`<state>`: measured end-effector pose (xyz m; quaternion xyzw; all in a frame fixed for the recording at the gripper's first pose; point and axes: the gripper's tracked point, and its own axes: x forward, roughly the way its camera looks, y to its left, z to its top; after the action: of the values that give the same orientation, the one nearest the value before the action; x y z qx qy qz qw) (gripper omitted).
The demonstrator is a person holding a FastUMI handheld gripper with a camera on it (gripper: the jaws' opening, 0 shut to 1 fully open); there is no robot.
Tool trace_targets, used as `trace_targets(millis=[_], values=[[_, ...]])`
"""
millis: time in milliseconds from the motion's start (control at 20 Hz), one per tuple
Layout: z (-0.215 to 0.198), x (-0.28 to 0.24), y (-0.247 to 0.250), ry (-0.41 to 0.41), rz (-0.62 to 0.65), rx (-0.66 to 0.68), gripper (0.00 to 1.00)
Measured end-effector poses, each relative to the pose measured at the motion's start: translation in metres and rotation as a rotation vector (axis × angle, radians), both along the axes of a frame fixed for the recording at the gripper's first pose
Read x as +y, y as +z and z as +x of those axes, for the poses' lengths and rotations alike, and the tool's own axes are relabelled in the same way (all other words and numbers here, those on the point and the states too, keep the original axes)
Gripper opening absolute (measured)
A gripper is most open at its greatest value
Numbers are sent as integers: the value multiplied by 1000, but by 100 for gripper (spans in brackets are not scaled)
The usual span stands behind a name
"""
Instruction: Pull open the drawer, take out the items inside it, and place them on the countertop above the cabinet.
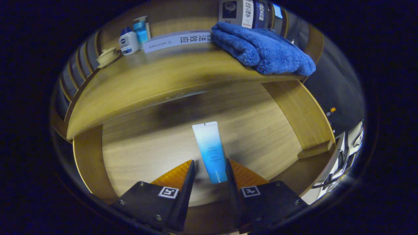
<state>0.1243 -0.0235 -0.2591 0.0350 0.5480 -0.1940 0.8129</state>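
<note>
Between our claw's point(209, 171) fingers, on the open drawer's floor point(147, 143), lies the blue tube point(210, 150), near end inside the gap. Claw released; right finger seems to touch the tube, left stands apart. Risk: closing off-centre could push the slick tube leftward. Lifting, it might knock the desk point(140, 81) edge overhanging, where towel point(261, 49) and bottles point(134, 37) sit.
</note>
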Motion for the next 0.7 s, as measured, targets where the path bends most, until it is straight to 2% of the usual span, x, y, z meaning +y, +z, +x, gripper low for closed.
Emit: trace_targets(millis=[150, 450, 600, 700], values=[[0, -10, -10, 15, -7, 48, 55], [2, -8, -20, -24, 64, 57, 56], [-4, -6, -27, 0, 59, 117, 56], [1, -3, -33, 22, 85, 97, 54]])
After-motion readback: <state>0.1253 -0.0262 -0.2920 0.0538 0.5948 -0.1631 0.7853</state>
